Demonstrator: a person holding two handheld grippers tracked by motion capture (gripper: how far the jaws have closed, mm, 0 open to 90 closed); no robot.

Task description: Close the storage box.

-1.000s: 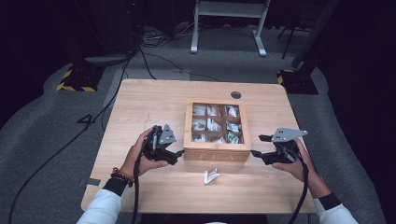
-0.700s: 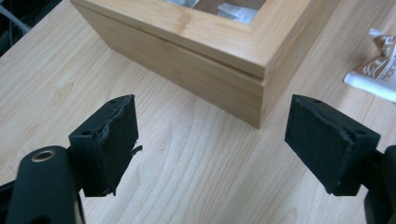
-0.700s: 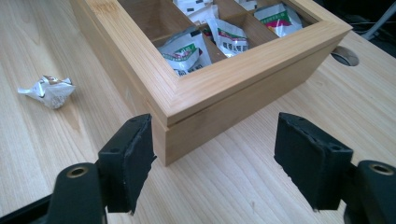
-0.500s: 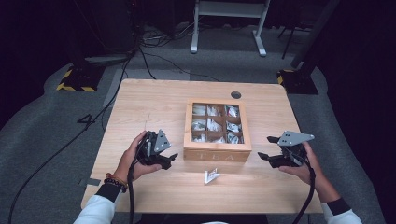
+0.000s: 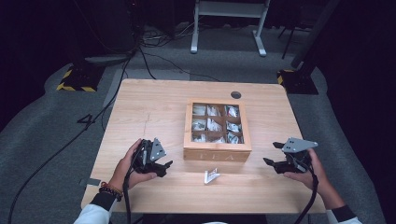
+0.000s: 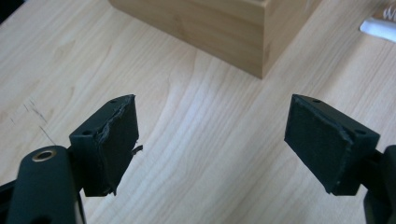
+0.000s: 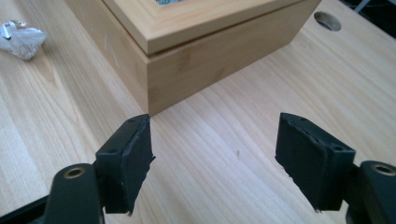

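1. A wooden tea box (image 5: 217,140) sits in the middle of the high view, on the light wood worktop (image 5: 149,107).
2. Its lid is shut. Through the nine little windows in the lid you can see small packets.
3. The word TEA is on the front wall of the box.
4. A small white packet (image 5: 211,176) lies on the worktop just below the box in the high view, near its front wall but not touching it.
5. The left tool (image 5: 164,164) is at the lower left of the high view, held in a hand (image 5: 128,165). It lies beside the left front corner of the box and does not touch it.
6. In the left gripper view, its jaws stand wide apart with nothing between them. The box corner is at the top of that view.
7. The right tool (image 5: 272,163) is at the lower right of the high view, held in the other hand (image 5: 310,170). It is a bit away from the right side of the box.
8. In the right gripper view, its jaws are wide apart too, and hold nothing. The box corner is just past them.
9. A round hole (image 5: 236,94) is in the worktop above the box in the high view.
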